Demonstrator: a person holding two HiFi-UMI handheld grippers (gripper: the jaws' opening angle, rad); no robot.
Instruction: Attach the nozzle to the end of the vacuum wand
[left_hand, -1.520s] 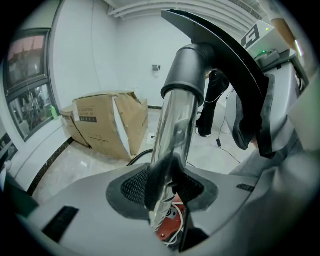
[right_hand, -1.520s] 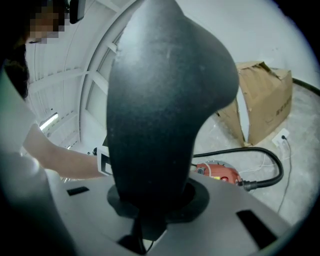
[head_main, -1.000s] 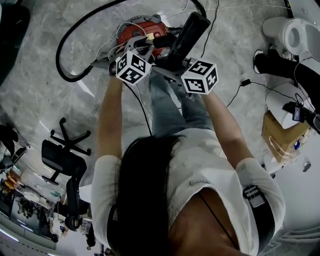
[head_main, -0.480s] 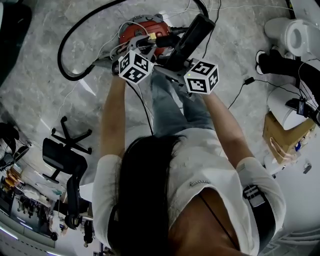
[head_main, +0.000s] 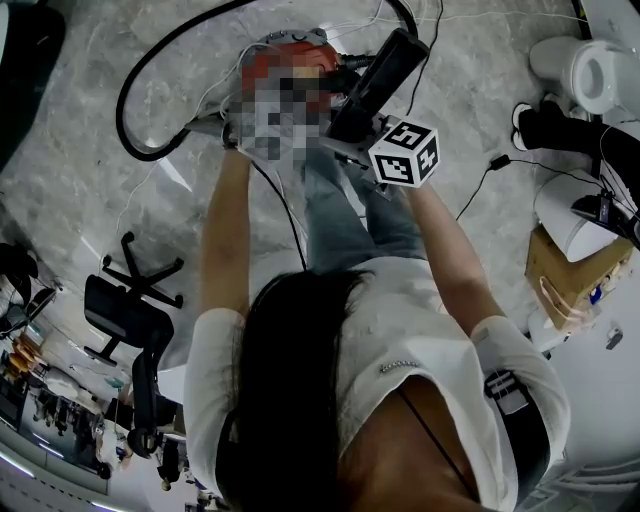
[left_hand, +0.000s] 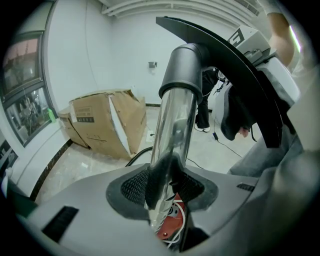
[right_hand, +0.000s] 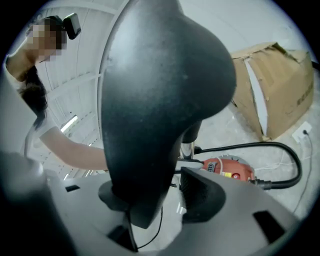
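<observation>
A chrome vacuum wand (left_hand: 170, 135) runs up between the jaws of my left gripper (left_hand: 165, 187), which is shut on it. The wand's top sits in a grey elbow socket (left_hand: 185, 65) that joins the wide black nozzle (left_hand: 235, 70). In the right gripper view the nozzle (right_hand: 160, 95) fills the picture, between the jaws of my right gripper (right_hand: 155, 197). Those jaws have just been opening: the right pad (right_hand: 200, 197) stands clear of the nozzle, and the left pad is hidden behind it. In the head view the nozzle (head_main: 380, 75) is just ahead of the right gripper's marker cube (head_main: 405, 152).
The red vacuum body (head_main: 300, 50) lies on the marble floor ahead, its black hose (head_main: 150, 90) looping to the left. A torn cardboard box (left_hand: 105, 125) leans by the wall. Cables trail across the floor, and a black office chair (head_main: 130, 310) stands at the left.
Both hands stay at the wand and nozzle, with only a slight shift up the head view. The jaws' spread does not show there.
</observation>
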